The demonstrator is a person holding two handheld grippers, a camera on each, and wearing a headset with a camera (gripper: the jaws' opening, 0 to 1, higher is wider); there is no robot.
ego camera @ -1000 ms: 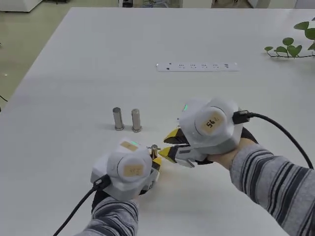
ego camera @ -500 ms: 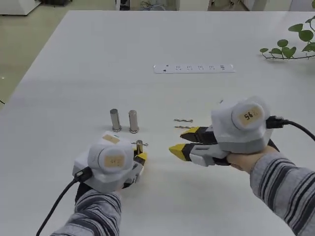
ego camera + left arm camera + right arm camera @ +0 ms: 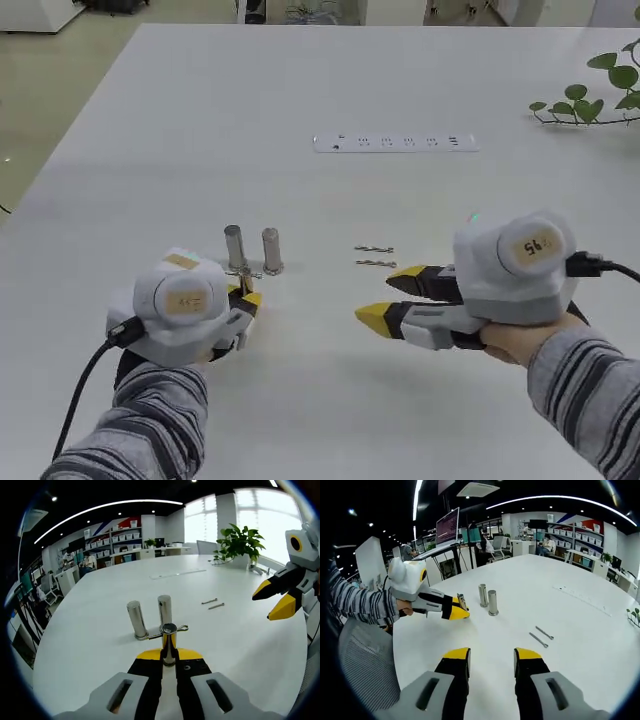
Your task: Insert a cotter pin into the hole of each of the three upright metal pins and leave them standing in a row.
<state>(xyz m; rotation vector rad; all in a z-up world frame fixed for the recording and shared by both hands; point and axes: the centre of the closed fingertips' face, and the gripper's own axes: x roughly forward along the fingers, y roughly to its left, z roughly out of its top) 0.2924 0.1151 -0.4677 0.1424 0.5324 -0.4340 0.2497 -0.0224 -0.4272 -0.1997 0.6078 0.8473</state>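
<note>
My left gripper is shut on a metal pin that has a cotter pin through its top hole. It holds this pin upright just in front of two standing metal pins, which also appear in the left gripper view as one pin and another pin. Two loose cotter pins lie on the white table to the right. My right gripper hangs open and holds nothing, right of those cotter pins. The right gripper view shows its jaws apart.
A white power strip lies further back on the table. A leafy plant trails in at the far right edge. The table's left edge drops to the floor. Shelves and desks stand in the background.
My left gripper has carried the metal pin with its cotter pin left and back, up to the two standing pins. The right gripper has let go, opened and drawn away to the right.
</note>
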